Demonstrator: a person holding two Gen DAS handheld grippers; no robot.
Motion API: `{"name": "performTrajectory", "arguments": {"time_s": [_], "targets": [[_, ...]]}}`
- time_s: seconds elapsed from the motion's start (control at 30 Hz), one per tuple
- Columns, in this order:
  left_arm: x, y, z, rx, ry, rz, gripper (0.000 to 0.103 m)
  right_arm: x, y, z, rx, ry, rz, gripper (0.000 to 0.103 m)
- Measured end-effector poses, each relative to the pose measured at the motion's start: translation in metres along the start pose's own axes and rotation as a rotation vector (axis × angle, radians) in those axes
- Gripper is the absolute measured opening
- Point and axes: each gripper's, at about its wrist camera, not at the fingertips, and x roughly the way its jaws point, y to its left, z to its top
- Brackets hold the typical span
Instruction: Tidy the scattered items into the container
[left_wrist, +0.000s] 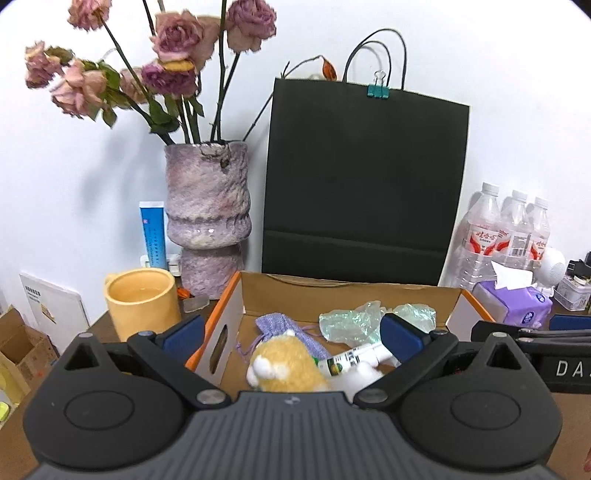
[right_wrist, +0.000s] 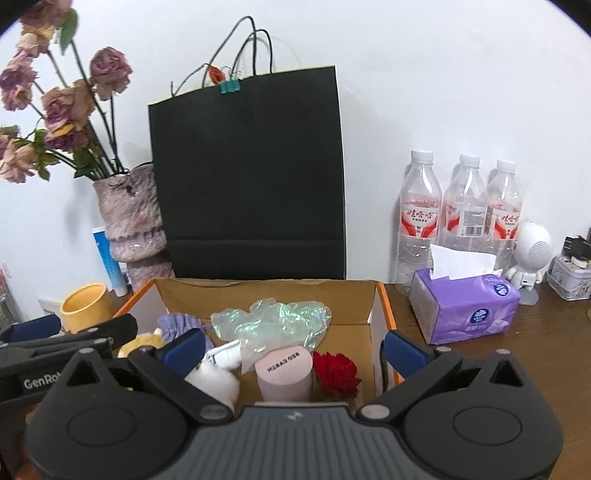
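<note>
An open cardboard box with an orange rim (left_wrist: 228, 293) (right_wrist: 386, 303) stands in front of both grippers. Inside lie a lavender pouch (left_wrist: 275, 325) (right_wrist: 180, 322), a yellow plush toy (left_wrist: 286, 365) (right_wrist: 142, 342), an iridescent plastic bag (left_wrist: 349, 320) (right_wrist: 275, 319), a white bottle (left_wrist: 352, 357) (right_wrist: 226, 356) and a white fluffy ball (right_wrist: 215, 380). A pink cylinder (right_wrist: 284, 374) and a red rose (right_wrist: 338, 372) sit at the box's near right. My left gripper (left_wrist: 291, 336) hovers open over the box's left wall. My right gripper (right_wrist: 294, 350) stands wide open over the box. Neither holds anything.
Behind the box stand a black paper bag (left_wrist: 364, 181) and a mottled purple vase (left_wrist: 207, 218) of dried roses. A yellow mug (left_wrist: 142, 304) is left of the box. Right of it are a purple tissue pack (right_wrist: 465, 308), water bottles (right_wrist: 461, 214), a white figure (right_wrist: 532, 258) and a tin (right_wrist: 570, 282).
</note>
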Motion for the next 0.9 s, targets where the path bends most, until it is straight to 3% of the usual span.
{"name": "performTrajectory", "arguments": {"time_s": [0.5, 0.9], "targets": [[-0.102, 0.005, -0.02, -0.01, -0.051, -0.047, 0.103, -0.101, 0.013, -0.032, -0.051, -0.033, -0.011, 0.103], [-0.15, 0.013, -0.048, -0.034, -0.076, -0.071, 0.103, -0.145, 0.013, -0.064, -0.002, -0.05, -0.033, 0.103]]}}
